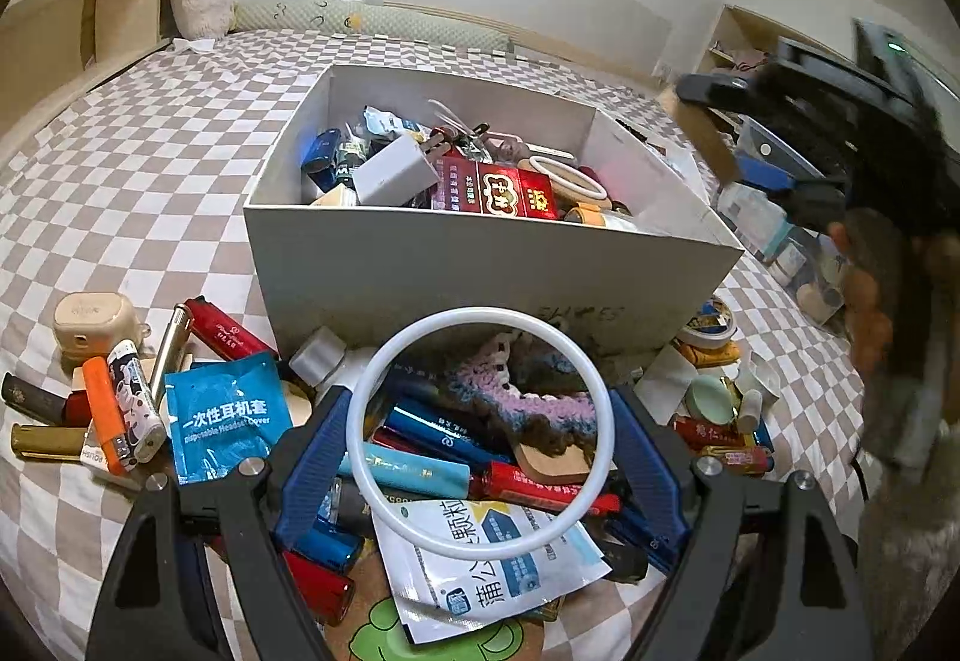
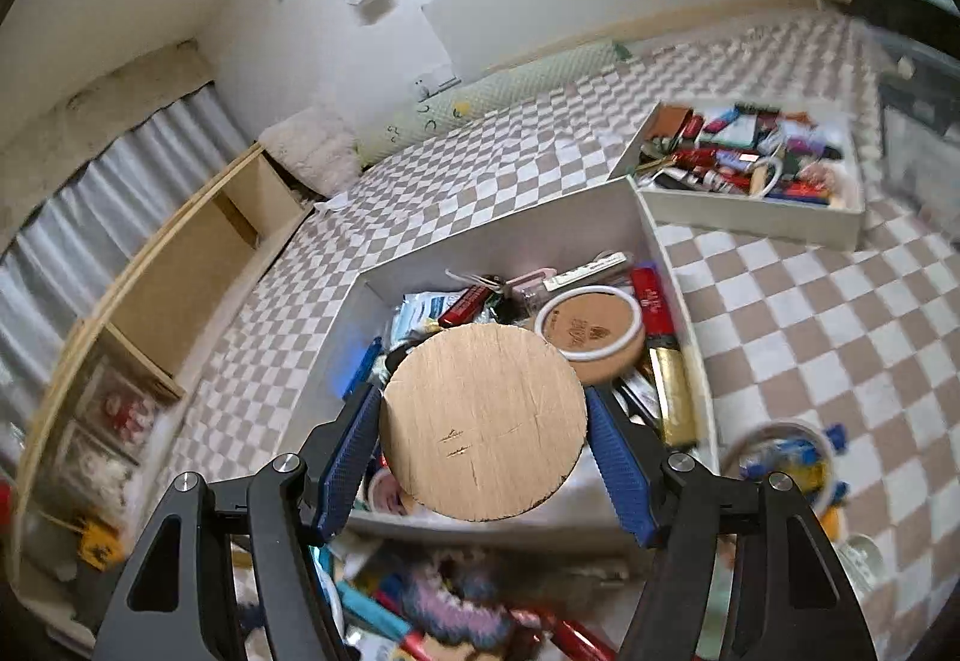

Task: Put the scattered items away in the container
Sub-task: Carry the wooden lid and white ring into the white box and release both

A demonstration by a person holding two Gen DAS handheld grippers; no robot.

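My left gripper (image 1: 483,442) is shut on a white ring (image 1: 390,518), held above the pile of scattered items (image 1: 432,457) in front of the white box (image 1: 480,265). The box holds a charger, a red pack, another white ring and more. My right gripper (image 2: 483,421) is shut on a round wooden coaster (image 2: 483,424) and holds it over the near part of the white box (image 2: 336,337). The right gripper also shows at the right of the left wrist view (image 1: 798,121), raised beside the box.
Lighters, a blue sachet (image 1: 219,415) and an earbud case (image 1: 96,319) lie left of the pile on the checkered bedspread. Small jars and tape lie to the right (image 1: 714,361). A second shallow box (image 2: 750,169) full of items sits further back. A wooden shelf (image 2: 180,289) borders the bed.
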